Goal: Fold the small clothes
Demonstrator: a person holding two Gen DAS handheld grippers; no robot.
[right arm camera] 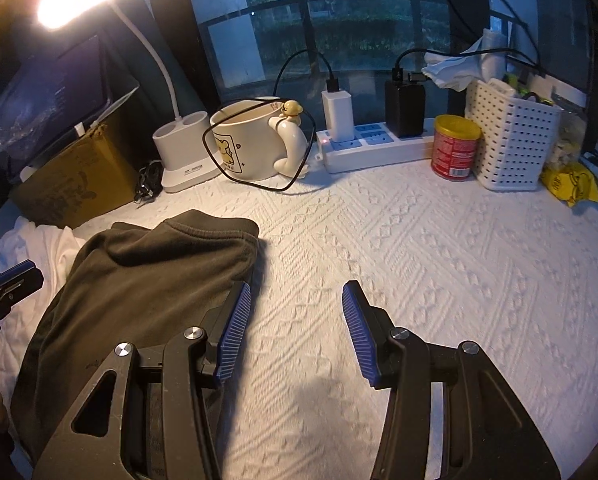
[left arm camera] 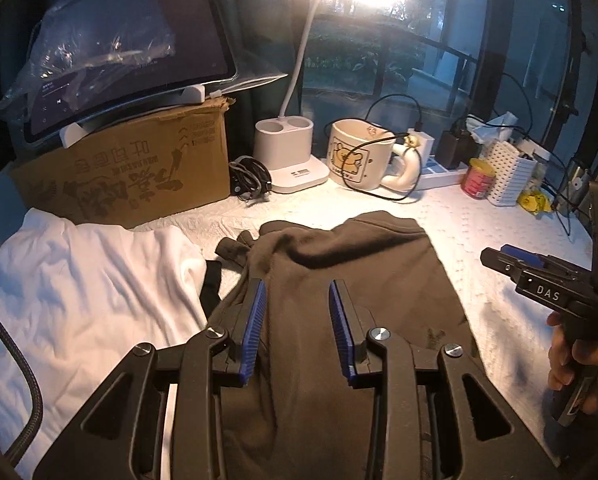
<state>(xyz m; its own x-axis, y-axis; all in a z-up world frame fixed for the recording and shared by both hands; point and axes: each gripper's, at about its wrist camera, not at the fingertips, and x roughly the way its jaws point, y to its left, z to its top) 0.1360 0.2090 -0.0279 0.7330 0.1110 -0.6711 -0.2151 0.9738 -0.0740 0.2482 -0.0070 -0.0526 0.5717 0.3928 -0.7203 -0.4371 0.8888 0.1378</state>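
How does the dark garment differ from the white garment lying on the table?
The dark garment is brownish-grey; the white garment is bright white. The dark one lies in front of the mug, the white one in front of the cardboard box. The dark one's edge overlaps the white one. Both are rumpled and lie on the textured white cloth.

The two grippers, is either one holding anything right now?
No. The left gripper hangs open above the dark garment; the right gripper is open over the tablecloth.

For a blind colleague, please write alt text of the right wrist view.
The right gripper, jaws open and empty, hangs over a white textured cloth beside a dark folded garment. Behind stand a cartoon mug, a power strip, a red can and a white basket.
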